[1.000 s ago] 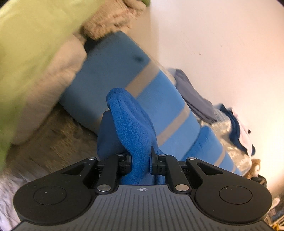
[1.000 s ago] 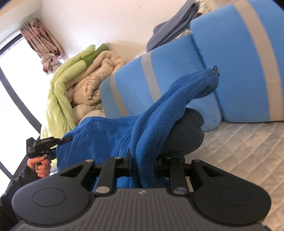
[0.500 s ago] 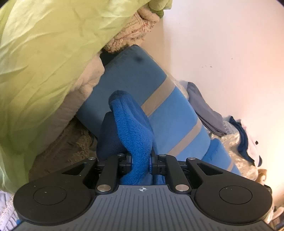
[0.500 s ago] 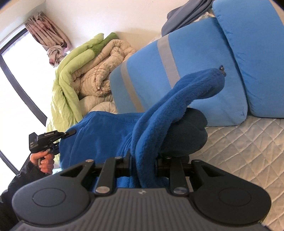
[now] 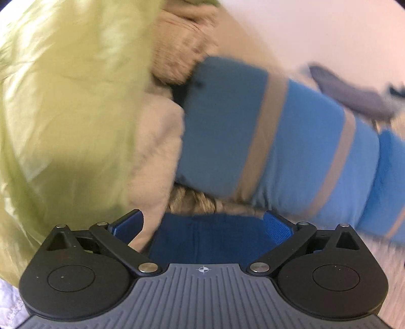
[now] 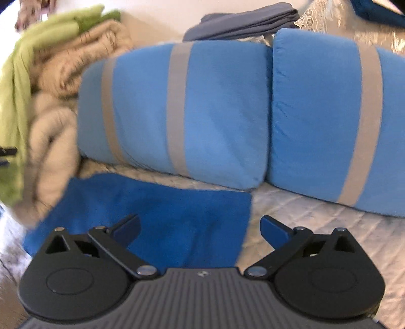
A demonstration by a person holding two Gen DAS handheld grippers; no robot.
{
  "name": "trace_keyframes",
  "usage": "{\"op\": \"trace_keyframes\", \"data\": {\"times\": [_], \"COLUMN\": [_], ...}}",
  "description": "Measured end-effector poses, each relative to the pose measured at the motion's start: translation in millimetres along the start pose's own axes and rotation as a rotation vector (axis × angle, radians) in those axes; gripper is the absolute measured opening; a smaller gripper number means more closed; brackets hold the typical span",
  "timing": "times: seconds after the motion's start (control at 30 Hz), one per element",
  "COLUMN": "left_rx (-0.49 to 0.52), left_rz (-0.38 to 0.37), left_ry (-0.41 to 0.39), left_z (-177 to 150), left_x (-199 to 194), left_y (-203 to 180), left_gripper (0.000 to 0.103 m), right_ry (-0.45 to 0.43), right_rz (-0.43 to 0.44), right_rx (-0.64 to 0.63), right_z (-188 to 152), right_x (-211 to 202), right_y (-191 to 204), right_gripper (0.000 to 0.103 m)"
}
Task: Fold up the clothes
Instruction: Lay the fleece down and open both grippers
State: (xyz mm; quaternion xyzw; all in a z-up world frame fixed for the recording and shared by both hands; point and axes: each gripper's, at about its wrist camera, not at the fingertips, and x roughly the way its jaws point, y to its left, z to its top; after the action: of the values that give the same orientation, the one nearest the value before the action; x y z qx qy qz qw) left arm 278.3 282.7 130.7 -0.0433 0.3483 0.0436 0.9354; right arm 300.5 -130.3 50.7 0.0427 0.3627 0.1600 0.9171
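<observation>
Blue fleece garment (image 6: pixel 157 215) lies flat on the white quilted bed cover (image 6: pixel 316 222), in front of two light-blue pillows with grey stripes (image 6: pixel 215 108). My right tool (image 6: pixel 200 227) hangs above its near edge; its jaws have just been opening and now stand wide apart, gripping nothing. My left tool (image 5: pixel 202 225) likewise has just been opening and is spread wide, the fleece (image 5: pixel 210 235) low between the jaws but not pressed by them. Only the right view shows the garment's whole outline and a folded grey cloth (image 6: pixel 243 20) atop the pillows. Left view is filled instead by a lime-green quilt (image 5: pixel 65 114) and a beige blanket (image 5: pixel 177 55), both blurred.
</observation>
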Motion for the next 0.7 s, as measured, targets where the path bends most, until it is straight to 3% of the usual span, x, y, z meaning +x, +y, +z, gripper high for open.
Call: {"op": "trace_keyframes", "data": {"times": [0.13, 0.37, 0.7], "left_rx": [0.056, 0.126, 0.087], "left_rz": [-0.015, 0.018, 0.050], "left_ry": [0.161, 0.298, 0.311], "left_z": [-7.6, -12.5, 12.9], "left_x": [3.1, -11.9, -52.2], "left_y": [-12.1, -18.7, -4.3], "left_gripper": [0.103, 0.103, 0.103], "right_ry": [0.076, 0.211, 0.233], "right_rz": [-0.023, -0.035, -0.044], "right_rx": [-0.019, 0.002, 0.037], "right_z": [-4.7, -5.3, 9.4], "right_x": [-5.4, -14.3, -37.5], "right_y": [-0.9, -4.3, 1.1], "right_gripper": [0.103, 0.103, 0.103]}}
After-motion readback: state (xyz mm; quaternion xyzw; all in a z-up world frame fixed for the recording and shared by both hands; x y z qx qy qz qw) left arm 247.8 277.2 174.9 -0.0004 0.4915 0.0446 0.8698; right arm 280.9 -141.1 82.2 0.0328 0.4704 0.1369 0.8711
